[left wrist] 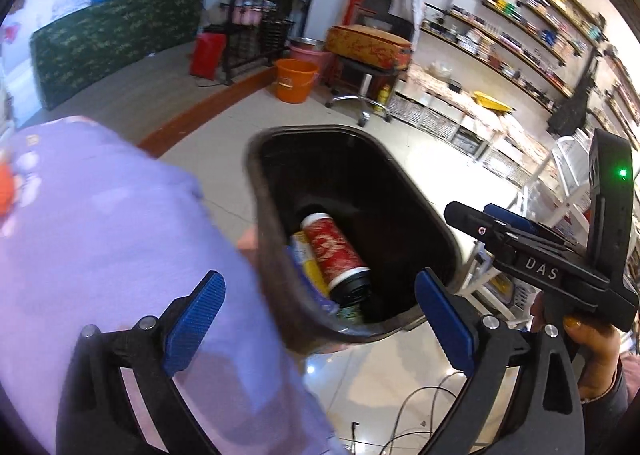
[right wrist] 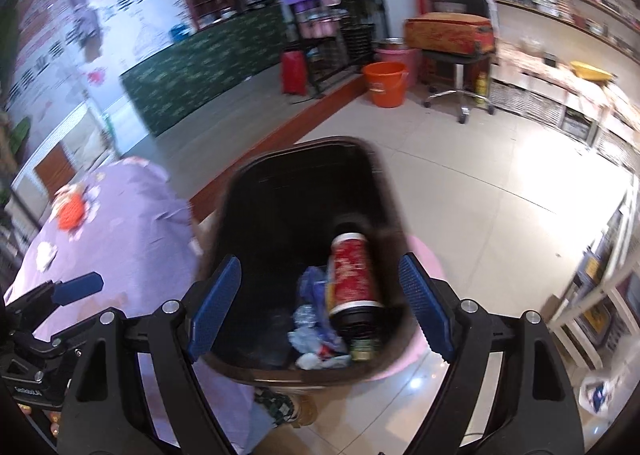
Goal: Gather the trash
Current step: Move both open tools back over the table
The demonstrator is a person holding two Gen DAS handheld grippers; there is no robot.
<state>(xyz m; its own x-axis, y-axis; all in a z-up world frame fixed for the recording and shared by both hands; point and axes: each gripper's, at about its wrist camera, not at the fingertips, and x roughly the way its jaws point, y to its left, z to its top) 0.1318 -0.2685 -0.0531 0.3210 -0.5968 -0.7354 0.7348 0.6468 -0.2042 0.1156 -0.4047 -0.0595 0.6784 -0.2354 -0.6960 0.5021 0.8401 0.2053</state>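
The right gripper (right wrist: 320, 309) hung directly above the near end of the black trash bin (right wrist: 244, 191), its blue pads spread wide with nothing between them. The left gripper (left wrist: 316, 329) was likewise spread wide and empty, straddling the bin's near rim and offset toward the side where the purple-clothed table (left wrist: 100, 235) stood. In the left wrist view the right gripper (left wrist: 480, 221) showed just beyond the bin's far rim, held by a hand (left wrist: 592, 351).

The bin was one, oblong, its long axis running away from both grippers. It stood on the tiled floor just beside the table, seemingly on a pink round thing (right wrist: 430, 267) that showed past its rim.

Inside the bin, the largest piece was one red can (right wrist: 354, 279) with white ends, lying on its side along the bin's long axis, its dark end toward the grippers. Against it lay one yellow package (left wrist: 310, 267), partly hidden. One small greenish can (right wrist: 362, 349) sat at the bin's near wall. Crumpled blue and white wrappers (right wrist: 316, 319) lay heaped beside the red can; their number could not be told.

Judging by this, trash was already collected, and both grippers were equally near the bin, the right more squarely over it. On the table, away from the bin, lay one orange thing (right wrist: 72, 211), too blurred to name.
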